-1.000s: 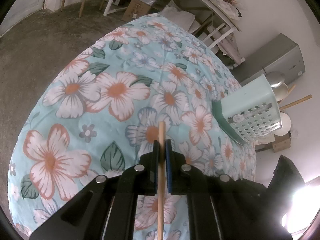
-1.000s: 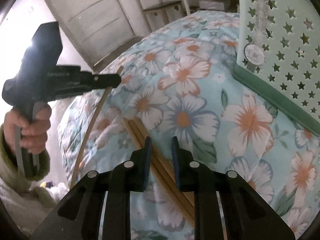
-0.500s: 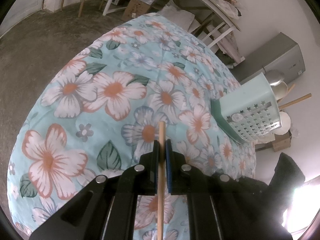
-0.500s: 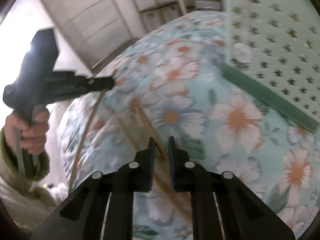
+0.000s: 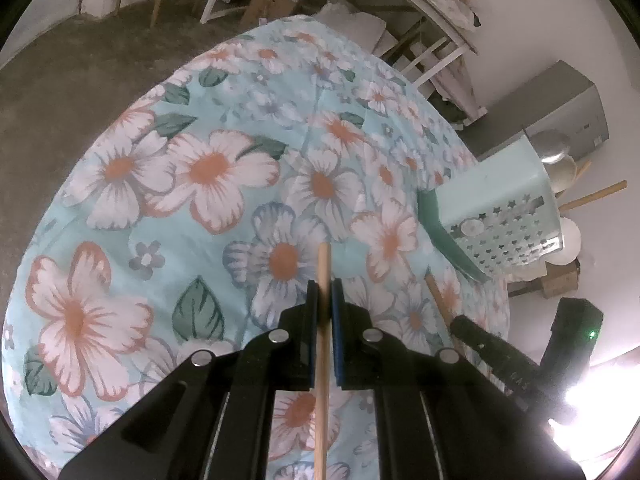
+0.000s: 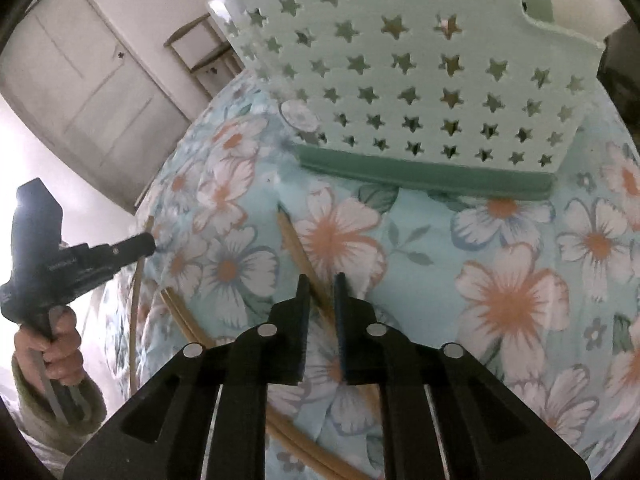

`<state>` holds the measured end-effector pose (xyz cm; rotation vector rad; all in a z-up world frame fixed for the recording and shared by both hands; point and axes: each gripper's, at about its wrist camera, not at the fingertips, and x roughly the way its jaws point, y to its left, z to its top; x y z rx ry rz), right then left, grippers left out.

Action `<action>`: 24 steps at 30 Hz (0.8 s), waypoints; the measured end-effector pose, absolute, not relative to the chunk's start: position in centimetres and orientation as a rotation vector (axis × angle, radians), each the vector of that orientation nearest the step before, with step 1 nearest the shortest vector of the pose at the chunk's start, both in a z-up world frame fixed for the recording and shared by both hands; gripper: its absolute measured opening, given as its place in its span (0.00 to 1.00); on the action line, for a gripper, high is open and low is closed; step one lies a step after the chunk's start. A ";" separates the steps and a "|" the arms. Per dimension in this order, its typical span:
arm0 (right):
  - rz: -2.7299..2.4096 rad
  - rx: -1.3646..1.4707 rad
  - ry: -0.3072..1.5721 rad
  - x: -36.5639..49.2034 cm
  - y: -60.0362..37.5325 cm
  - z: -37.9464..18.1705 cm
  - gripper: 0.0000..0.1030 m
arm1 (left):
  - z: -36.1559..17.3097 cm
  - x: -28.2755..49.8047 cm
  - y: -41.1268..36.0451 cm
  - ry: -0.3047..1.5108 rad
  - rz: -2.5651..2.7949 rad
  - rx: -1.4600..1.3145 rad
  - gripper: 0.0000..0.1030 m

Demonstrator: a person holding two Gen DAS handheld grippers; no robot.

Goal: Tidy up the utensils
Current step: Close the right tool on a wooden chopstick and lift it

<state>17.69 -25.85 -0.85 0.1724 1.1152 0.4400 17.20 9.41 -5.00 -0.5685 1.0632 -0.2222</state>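
The left gripper (image 5: 324,292) is clenched on a thin, pale wooden chopstick (image 5: 323,360), gripped partway along its length above the flowered blue cloth (image 5: 200,168). The right gripper (image 6: 320,284) straddles another slim wooden stick (image 6: 298,248) lying on the cloth in front of the mint-green star-punched plastic basket (image 6: 400,80), its jaws opening. Such sticks look light, stiff and smooth; a mid-length pinch should stop them swinging.
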 end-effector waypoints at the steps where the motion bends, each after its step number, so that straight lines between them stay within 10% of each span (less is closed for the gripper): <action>1: 0.445 0.165 1.102 17.6 -25.9 -0.5 0.19 | -5.0 17.2 9.3 1.065 -0.224 -0.567 0.05; 24: 0.456 0.034 1.079 18.8 -21.9 -0.9 0.09 | -6.2 20.0 7.8 1.121 -0.200 -0.454 0.06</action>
